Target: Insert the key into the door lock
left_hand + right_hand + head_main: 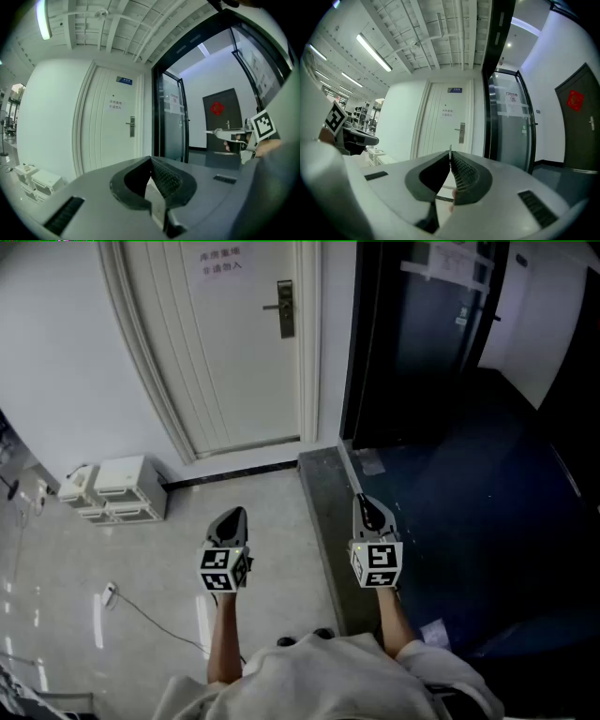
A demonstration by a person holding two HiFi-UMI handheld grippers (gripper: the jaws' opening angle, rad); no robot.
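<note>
A thin key [450, 149] is pinched in the shut jaws of the right gripper [450, 155]. The left gripper [151, 160] is pressed shut on nothing. The door lock [285, 308] is well ahead. The key is likely hard, light and slippery, so it is best held by its wide end.

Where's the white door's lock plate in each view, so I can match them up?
Head view: lock plate, top centre, on the white door's right side.
Left gripper view: lock plate, left of centre, mid-height.
Right gripper view: lock plate, near the picture's centre.
Shared landmark: paper notice up-left of it.
</note>
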